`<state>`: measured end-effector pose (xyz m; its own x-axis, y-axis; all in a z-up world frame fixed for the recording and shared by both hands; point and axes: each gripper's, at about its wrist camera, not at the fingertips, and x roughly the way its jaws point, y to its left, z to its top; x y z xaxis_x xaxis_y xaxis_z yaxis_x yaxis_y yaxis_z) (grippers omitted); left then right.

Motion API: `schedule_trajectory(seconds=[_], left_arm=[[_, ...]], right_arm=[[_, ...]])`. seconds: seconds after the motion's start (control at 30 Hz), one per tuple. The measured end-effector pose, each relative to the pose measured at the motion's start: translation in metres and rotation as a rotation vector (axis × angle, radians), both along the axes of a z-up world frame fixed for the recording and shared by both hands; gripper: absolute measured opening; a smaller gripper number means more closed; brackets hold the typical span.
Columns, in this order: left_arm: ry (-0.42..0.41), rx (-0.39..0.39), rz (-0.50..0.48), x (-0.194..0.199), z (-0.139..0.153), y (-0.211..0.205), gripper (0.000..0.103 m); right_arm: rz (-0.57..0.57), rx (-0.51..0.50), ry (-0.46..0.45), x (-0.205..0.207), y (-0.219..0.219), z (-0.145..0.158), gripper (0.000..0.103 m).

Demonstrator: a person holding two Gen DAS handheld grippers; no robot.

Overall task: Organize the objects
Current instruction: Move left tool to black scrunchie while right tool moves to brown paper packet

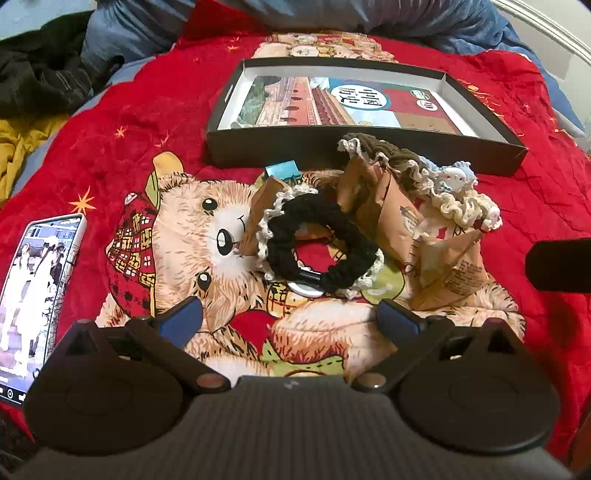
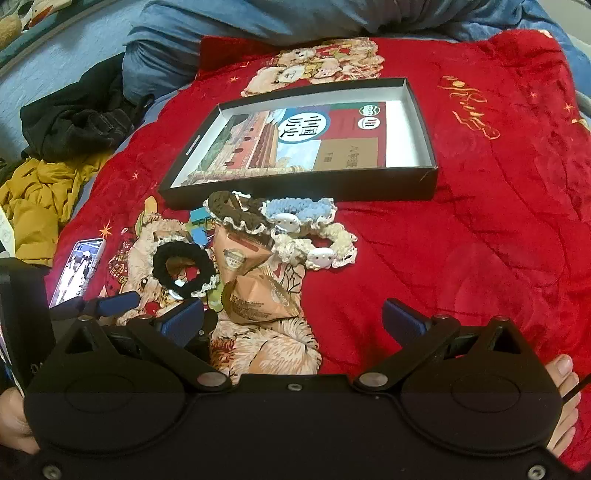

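Note:
A black crocheted scrunchie [image 1: 319,240] with white trim lies on the red bear blanket [image 1: 177,155], just ahead of my open, empty left gripper [image 1: 290,319]. Around it lie brown paper snack packets [image 1: 391,214], a brown scrunchie [image 1: 380,151], and blue and cream ones [image 1: 454,184]. Behind them stands an open black box [image 1: 365,157] holding a book [image 1: 347,103]. My right gripper [image 2: 293,319] is open and empty, above the blanket to the right of the pile: black scrunchie [image 2: 183,266], packets [image 2: 258,295], cream scrunchie [image 2: 317,247], box [image 2: 303,190].
A phone [image 1: 37,291] with a lit screen lies on the blanket at the left, also in the right wrist view [image 2: 79,269]. Dark and yellow clothes [image 2: 48,177] are heaped off the blanket's left edge. Blue bedding [image 1: 332,14] lies behind the box.

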<state>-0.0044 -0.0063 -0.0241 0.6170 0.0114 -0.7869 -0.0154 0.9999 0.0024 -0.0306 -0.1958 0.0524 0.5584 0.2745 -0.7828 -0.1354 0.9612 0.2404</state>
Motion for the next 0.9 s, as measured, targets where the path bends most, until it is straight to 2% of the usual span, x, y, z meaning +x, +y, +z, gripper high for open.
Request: schedule_trajectory(seconds=[0.13, 0.3, 0.5, 0.9], left_arm=[[-0.034, 0.032, -0.006, -0.005, 0.001, -0.005, 0.103], [-0.050, 0.011, -0.039, -0.007, 0.005, -0.007, 0.096], [-0.084, 0.028, -0.047, -0.012, 0.010, -0.011, 0.096], [-0.078, 0.026, -0.040, -0.011, 0.009, -0.008, 0.090]], right_arm=[[-0.012, 0.016, 0.017, 0.000, -0.002, -0.002, 0.103], [-0.007, 0.012, 0.007, -0.001, 0.000, -0.002, 0.103], [-0.005, 0.016, -0.006, -0.001, 0.001, 0.000, 0.103], [-0.006, 0.023, -0.021, 0.000, 0.001, 0.000, 0.103]])
